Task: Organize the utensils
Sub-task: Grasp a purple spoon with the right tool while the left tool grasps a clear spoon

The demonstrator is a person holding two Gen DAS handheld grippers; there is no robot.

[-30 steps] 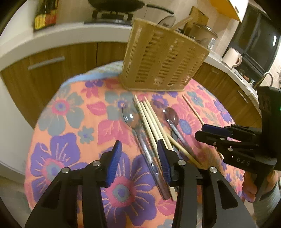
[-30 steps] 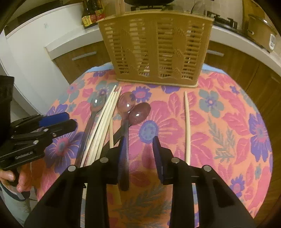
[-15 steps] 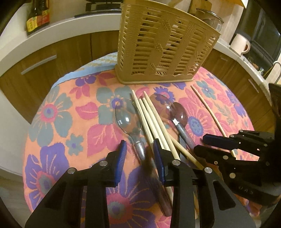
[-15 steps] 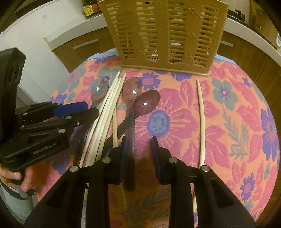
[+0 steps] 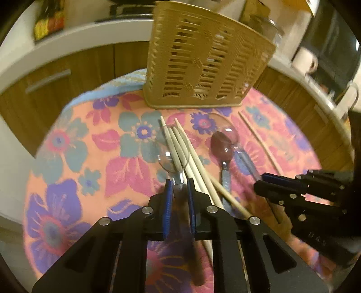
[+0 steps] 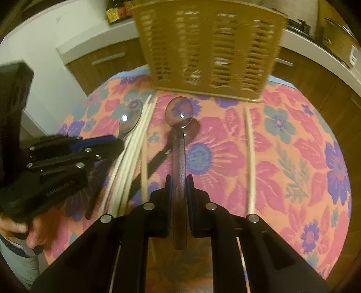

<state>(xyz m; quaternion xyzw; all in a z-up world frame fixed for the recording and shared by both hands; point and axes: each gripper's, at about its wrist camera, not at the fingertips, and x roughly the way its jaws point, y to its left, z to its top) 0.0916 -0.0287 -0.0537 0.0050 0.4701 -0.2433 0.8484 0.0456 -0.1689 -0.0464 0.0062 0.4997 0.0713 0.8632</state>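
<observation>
A tan slotted utensil basket (image 5: 203, 67) (image 6: 209, 49) stands at the table's far side. My left gripper (image 5: 179, 184) is shut on the handle of a clear spoon (image 5: 168, 157) that lies partly under a bundle of pale chopsticks (image 5: 191, 153). My right gripper (image 6: 179, 180) is shut on the handle of another clear spoon (image 6: 179, 112), whose bowl points at the basket. A dark spoon (image 5: 221, 148) lies beside it. A single chopstick (image 6: 249, 155) lies apart on the right. Each gripper shows in the other's view: the right gripper (image 5: 282, 189) and the left gripper (image 6: 97, 146).
The round table wears a floral cloth (image 6: 293, 157). Wooden cabinets and a white counter (image 5: 67, 45) curve behind it. Bottles (image 5: 47, 20) stand on the counter at the left, a white mug (image 5: 304, 60) at the right.
Both grippers have moved forward and closed, each on a clear spoon's handle. A second ago both stood open above the utensils.
</observation>
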